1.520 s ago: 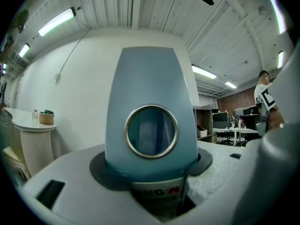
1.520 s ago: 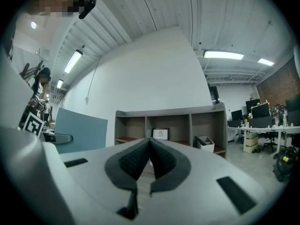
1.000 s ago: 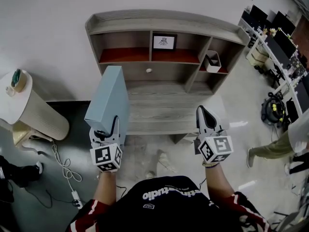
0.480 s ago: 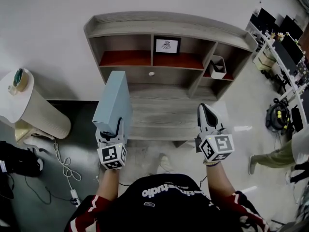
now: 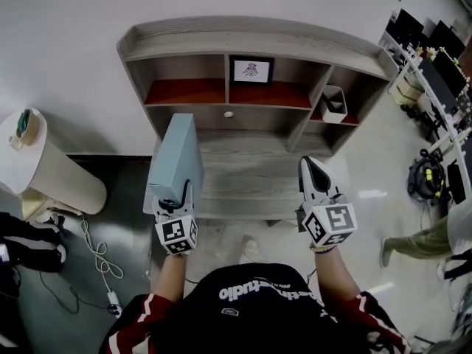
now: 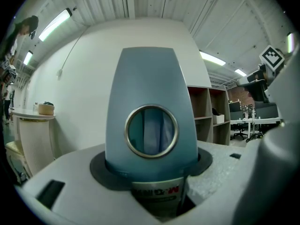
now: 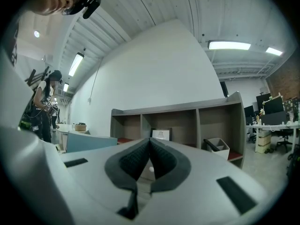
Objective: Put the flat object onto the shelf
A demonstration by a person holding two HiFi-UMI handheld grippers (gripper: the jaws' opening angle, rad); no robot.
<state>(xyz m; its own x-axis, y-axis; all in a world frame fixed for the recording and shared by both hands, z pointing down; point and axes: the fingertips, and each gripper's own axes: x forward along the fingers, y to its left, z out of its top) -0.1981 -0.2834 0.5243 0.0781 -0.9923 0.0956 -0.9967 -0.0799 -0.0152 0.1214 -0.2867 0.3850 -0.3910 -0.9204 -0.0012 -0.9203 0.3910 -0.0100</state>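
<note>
Shelf (image 5: 251, 39) ahead, blue binder (image 5: 175, 153) clamped between left fingers (image 6: 61, 186)

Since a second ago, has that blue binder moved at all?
Yes. The blue binder has shifted right, inward from the shelf unit's left side panel, and now sits over the left part of the lower board.

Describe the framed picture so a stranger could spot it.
Find the grey shelf unit against the white wall. In its upper middle compartment stands the framed picture. Unlike the white bin to its right, it is flat, upright and black-edged.
</note>
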